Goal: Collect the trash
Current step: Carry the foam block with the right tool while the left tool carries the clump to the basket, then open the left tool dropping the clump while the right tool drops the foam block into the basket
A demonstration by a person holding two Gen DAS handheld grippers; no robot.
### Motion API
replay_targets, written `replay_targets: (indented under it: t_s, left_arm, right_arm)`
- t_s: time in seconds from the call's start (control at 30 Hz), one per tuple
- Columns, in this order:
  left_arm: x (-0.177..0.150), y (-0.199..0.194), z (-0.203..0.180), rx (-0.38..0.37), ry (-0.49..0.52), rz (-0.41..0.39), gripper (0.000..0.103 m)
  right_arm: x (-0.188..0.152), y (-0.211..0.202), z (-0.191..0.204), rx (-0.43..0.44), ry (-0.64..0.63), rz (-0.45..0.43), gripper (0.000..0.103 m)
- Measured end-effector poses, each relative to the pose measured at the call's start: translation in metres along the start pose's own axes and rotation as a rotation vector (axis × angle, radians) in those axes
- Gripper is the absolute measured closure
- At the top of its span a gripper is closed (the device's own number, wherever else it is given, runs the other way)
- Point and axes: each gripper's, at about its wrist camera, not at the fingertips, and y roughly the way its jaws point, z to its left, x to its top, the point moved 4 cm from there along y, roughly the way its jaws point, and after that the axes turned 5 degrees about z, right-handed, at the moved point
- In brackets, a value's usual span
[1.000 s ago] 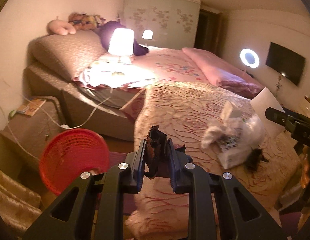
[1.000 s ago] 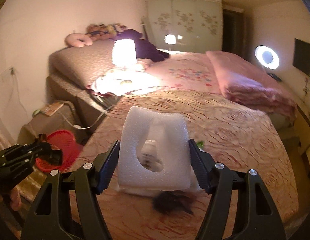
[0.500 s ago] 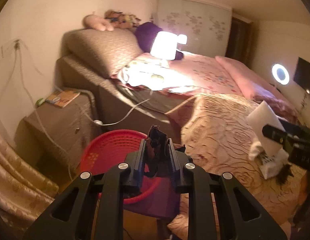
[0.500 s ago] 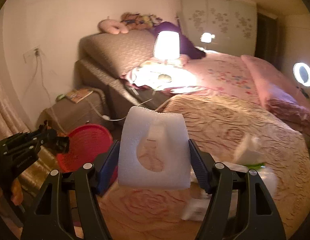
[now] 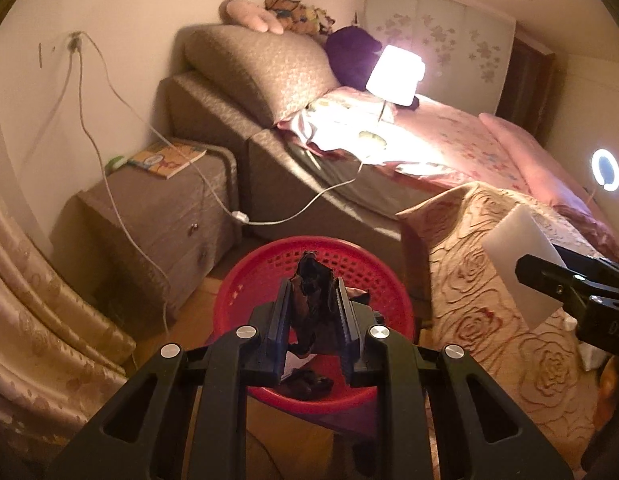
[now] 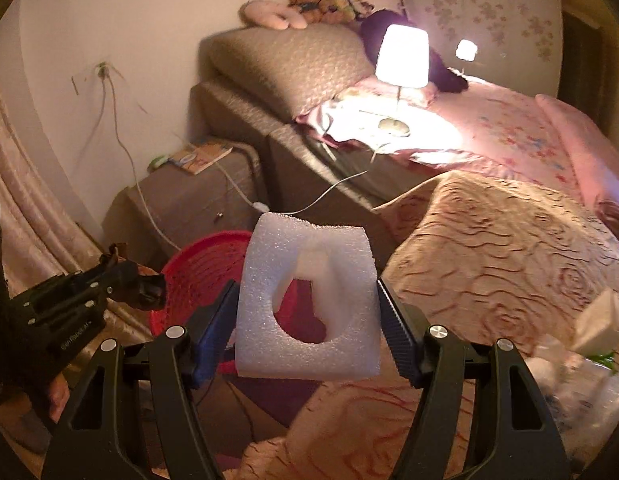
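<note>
The left gripper (image 5: pixel 313 304) is clamped on a dark crumpled scrap (image 5: pixel 311 280) above the red mesh basket (image 5: pixel 269 264) on the floor. The right gripper (image 6: pixel 307 308) pinches a white foam block (image 6: pixel 309 268) beside the bed (image 6: pixel 489 232), near that basket.

Two grippers are being shown: left gripper (image 5: pixel 313 300) and right gripper (image 6: pixel 307 304). One red basket (image 5: pixel 269 268), one foam block (image 6: pixel 309 280), one lit lamp (image 5: pixel 395 76), one nightstand (image 5: pixel 157 208) and one book (image 5: pixel 169 158) are being counted.
</note>
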Motion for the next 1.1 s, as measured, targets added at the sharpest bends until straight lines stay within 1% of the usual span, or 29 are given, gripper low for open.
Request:
replay_targets:
  t_s: [0.3,0.47,0.77,0.83,0.93,1.0,1.03,1.07,1.1]
  left_arm:
    - [-0.014,0.03,0.009,0.013,-0.007,0.055,0.084]
    - [-0.019,0.042,0.013,0.019,-0.008,0.08,0.084]
    - [-0.025,0.058,0.022,0.037,-0.027,0.119,0.082]
    - [-0.026,0.059,0.024,0.039,-0.031,0.124,0.079]
    - [-0.026,0.06,0.028,0.042,-0.047,0.13,0.07]
    - [-0.027,0.06,0.03,0.042,-0.055,0.128,0.062]
    - [-0.027,0.06,0.03,0.043,-0.055,0.127,0.06]
    - [-0.027,0.06,0.03,0.042,-0.054,0.126,0.055]
    - [-0.027,0.059,0.03,0.041,-0.052,0.125,0.051]
  right_arm:
    - [0.002,0.047,0.022,0.026,-0.029,0.075,0.038]
    - [0.003,0.07,0.026,0.05,-0.014,0.12,0.037]
    - [0.0,0.09,0.033,0.069,-0.021,0.161,0.037]
    - [-0.001,0.095,0.035,0.067,-0.028,0.169,0.037]
    - [-0.002,0.099,0.035,0.079,-0.017,0.185,0.037]
    - [0.0,0.099,0.036,0.082,-0.025,0.183,0.036]
    - [0.0,0.099,0.038,0.085,-0.03,0.18,0.033]
    - [0.001,0.099,0.038,0.086,-0.03,0.178,0.029]
    - [0.001,0.098,0.038,0.086,-0.027,0.172,0.028]
